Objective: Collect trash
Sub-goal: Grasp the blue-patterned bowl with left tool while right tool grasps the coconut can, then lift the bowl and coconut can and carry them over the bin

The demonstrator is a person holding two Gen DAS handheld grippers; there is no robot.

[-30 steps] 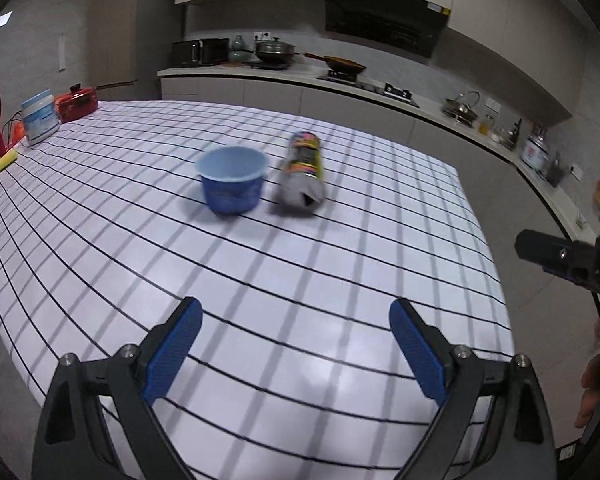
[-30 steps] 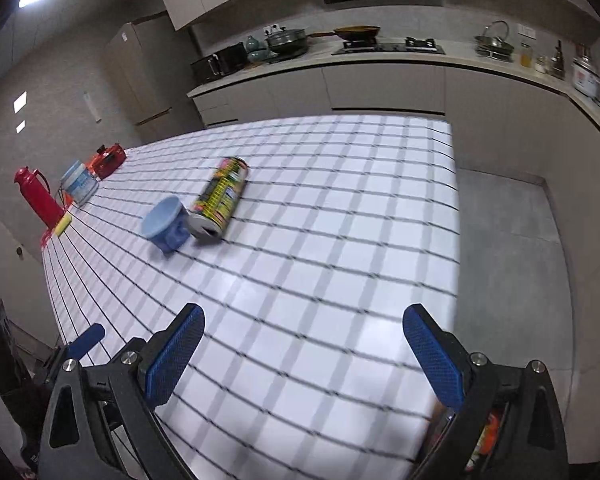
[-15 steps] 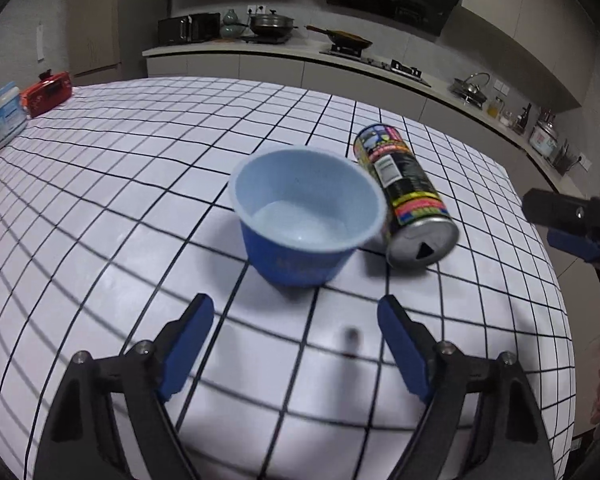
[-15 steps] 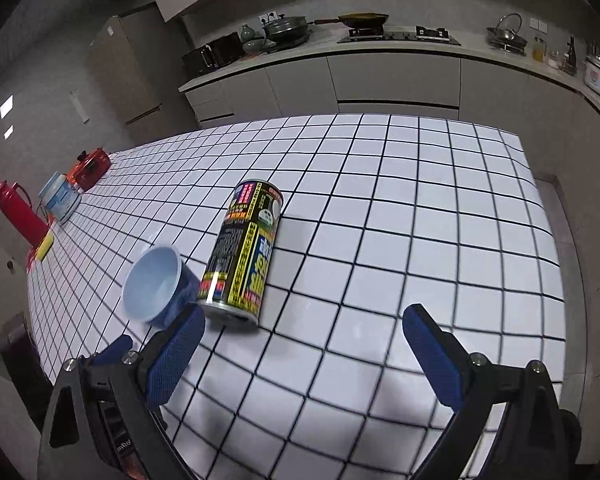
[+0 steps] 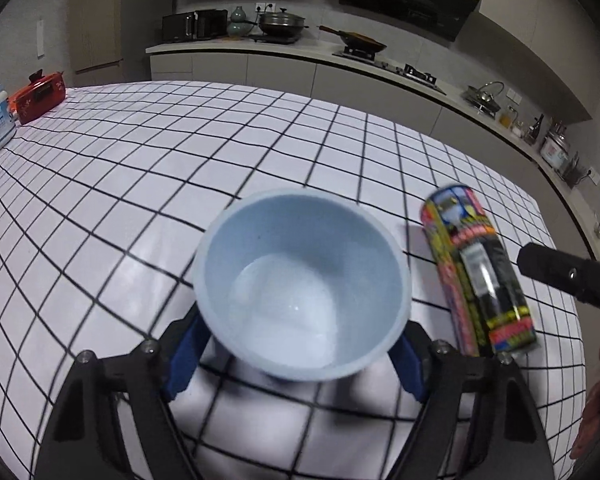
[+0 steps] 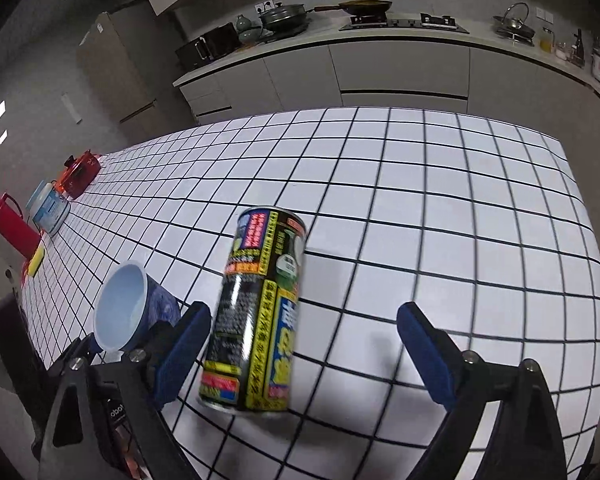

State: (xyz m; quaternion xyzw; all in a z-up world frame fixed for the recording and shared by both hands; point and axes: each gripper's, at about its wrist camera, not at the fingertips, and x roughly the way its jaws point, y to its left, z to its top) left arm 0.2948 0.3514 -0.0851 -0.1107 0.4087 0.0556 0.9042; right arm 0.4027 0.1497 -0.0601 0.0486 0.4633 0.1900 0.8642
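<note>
Kitchen counters with a hob and pans run behind a long table (image 5: 340, 148) covered in a white cloth with a black grid, which carries the two pieces of trash near its front edge. Largest of these is the blue cup (image 5: 300, 280), standing upright and empty; just beside it, on its right, a printed can (image 6: 256, 308) lies on its side. Around the cup sits the left gripper (image 5: 296, 356), whose jaws have just been closing: the blue pads flank the cup's lower wall, but the rim hides whether they press on it yet, so I cannot call it a grip. Around the can sits the right gripper (image 6: 304, 344), its jaws also just closing but wide; the left pad is close to the can, the right pad well apart from it. To do this step well, I judge each gripper should centre on its item before closing: squeeze the thin cup gently so it does not buckle, and shift the right gripper so the can does not roll away.
</note>
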